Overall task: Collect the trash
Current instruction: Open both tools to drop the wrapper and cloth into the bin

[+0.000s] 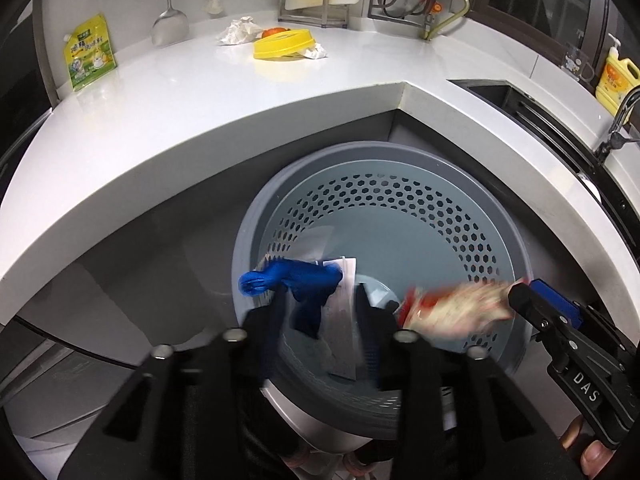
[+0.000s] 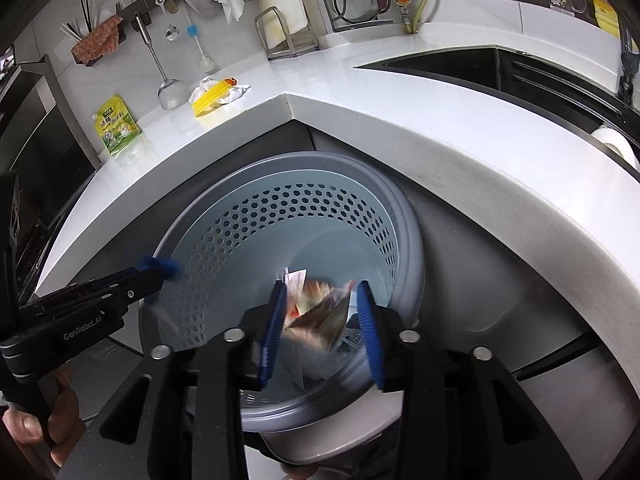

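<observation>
A grey bin (image 1: 400,150) with a perforated wall stands on the floor under the counter corner. My left gripper (image 1: 321,292) hangs over its left side with its jaws apart. A crumpled blue item (image 1: 296,278) and a white paper scrap (image 1: 344,312) sit blurred between the fingers, loose from the pads. My right gripper (image 2: 321,286) is over the bin (image 2: 320,158) too, open, with a blurred red and white wrapper (image 2: 316,312) between its blue pads (image 2: 368,320) and a gap on the right. In the left wrist view the same wrapper (image 1: 452,304) lies just off the right gripper (image 1: 520,294).
On the white counter (image 1: 200,92) lie a crumpled tissue (image 1: 238,30), a yellow lid (image 1: 282,42) over more scraps, and a green-yellow pouch (image 1: 90,54). A dark sink (image 1: 492,92) and a yellow soap bottle (image 1: 616,76) are at the right. Utensils hang on the back wall.
</observation>
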The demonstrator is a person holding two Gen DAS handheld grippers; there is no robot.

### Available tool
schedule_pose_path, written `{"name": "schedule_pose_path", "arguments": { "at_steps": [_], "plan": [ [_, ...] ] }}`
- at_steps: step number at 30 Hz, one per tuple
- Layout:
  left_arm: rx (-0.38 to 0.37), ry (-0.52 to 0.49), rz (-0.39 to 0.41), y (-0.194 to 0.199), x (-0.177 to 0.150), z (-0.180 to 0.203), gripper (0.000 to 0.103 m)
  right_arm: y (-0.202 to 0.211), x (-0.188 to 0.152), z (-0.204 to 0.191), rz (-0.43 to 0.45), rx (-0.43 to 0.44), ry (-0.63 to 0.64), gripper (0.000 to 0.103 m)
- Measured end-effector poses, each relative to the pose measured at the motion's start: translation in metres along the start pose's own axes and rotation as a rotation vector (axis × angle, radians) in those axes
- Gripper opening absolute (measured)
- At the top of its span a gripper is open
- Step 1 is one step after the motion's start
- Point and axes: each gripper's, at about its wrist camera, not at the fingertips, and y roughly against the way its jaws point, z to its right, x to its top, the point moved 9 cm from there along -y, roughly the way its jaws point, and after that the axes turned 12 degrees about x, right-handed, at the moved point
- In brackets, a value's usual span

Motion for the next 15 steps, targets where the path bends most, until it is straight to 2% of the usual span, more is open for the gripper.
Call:
{"name": "schedule_pose_path", "arguments": {
  "at_steps": [2, 10, 12, 15],
  "plan": [
    [0.007, 0.009, 0.01, 0.0016, 0.0016, -0.0017, 0.059, 0.0013, 0.0008, 0.0007, 0.008, 0.002, -0.002, 0.044],
    [0.018, 0.007, 0.008, 0.0006, 0.0012, -0.0034, 0.064, 0.0022, -0.0008, 0.0058, 0.014, 0.012, -0.021, 0.047],
    [0.023, 0.009, 0.013, 0.0005, 0.0017, -0.0042, 0.069, 0.0021, -0.0014, 0.0056, 0.013, 0.018, -0.021, 0.048],
    [0.035, 0.006, 0.023, 0.0006, 0.0035, -0.0052, 0.071, 0.0037, -0.0009, 0.0048, 0.023, 0.026, -0.019, 0.055]
  ]
}}
